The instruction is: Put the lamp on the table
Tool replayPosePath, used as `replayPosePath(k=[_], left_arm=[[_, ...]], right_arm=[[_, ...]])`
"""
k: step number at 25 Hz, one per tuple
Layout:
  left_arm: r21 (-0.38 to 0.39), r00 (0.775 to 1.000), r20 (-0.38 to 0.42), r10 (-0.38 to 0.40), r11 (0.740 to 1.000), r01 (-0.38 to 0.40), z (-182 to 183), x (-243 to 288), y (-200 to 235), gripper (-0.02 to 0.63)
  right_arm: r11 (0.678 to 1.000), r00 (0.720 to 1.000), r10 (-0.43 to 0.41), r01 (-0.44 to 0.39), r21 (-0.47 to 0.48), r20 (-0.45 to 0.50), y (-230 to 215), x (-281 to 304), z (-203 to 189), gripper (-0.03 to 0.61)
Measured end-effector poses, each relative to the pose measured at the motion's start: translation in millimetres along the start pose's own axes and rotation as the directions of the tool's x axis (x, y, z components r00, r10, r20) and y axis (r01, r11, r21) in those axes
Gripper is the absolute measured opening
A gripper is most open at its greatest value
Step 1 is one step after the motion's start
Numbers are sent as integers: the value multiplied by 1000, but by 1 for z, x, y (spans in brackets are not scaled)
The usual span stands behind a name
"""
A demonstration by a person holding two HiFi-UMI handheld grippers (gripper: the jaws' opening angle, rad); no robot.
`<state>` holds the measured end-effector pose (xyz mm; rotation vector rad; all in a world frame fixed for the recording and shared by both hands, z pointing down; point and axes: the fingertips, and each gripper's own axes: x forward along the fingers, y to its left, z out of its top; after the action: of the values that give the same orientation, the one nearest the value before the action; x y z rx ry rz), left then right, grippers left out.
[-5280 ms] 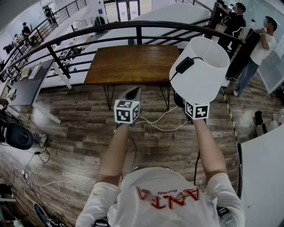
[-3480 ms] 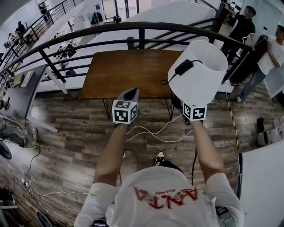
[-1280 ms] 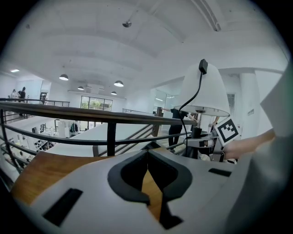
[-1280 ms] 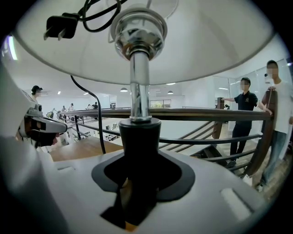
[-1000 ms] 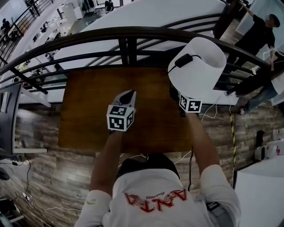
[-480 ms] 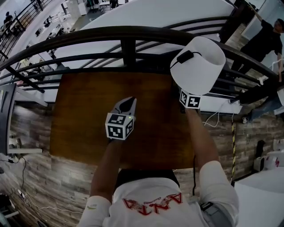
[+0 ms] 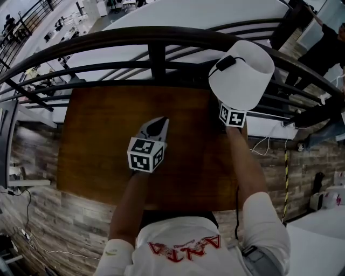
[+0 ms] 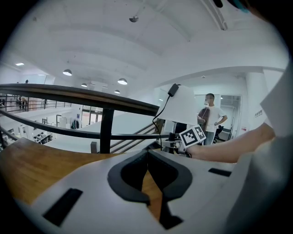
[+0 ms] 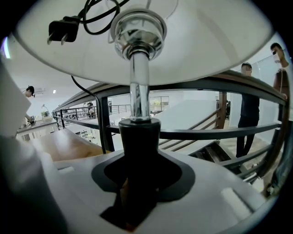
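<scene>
Jaws of the right gripper point(image 9: 137, 185) clamp the black cylindrical stem of the lamp point(image 7: 242, 73), held upright in the air. A polished chrome rod point(image 9: 138, 87) rises from the stem into a smooth white drum shade point(image 9: 206, 41). A black two-pronged plug point(image 9: 58, 29) and looped black cord point(image 9: 94, 13) lie against the shade. The left gripper point(image 8: 147, 162) has its jaws pressed together at the tips, with nothing between them, and hovers over the middle of the bench point(image 7: 102, 135). The bench has a rectangular brown wooden top with a matte grain. The lamp hangs above its far right corner, beside a curved dark metal railing point(image 7: 156, 54). Grey-brown plank floor point(image 7: 32, 215) surrounds the bench. Beyond the railing lies a bright, white open hall, with people point(image 7: 326, 51) standing at the right.
</scene>
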<state>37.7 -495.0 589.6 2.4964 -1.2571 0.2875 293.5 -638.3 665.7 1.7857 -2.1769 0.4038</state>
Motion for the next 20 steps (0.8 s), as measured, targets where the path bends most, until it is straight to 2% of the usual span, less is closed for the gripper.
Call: replayPosePath(k=[14,20], left_arm=[[2,1000,9,-14,1000,14,-3,3,10,9],[4,1000,14,-27,1000,27,-1,4,5,9]], right_arm=[[997,1000,-18,17,80,11,-8,9,-10,147],[997,1000,-16,15,76,14,-7,10,-10,147]])
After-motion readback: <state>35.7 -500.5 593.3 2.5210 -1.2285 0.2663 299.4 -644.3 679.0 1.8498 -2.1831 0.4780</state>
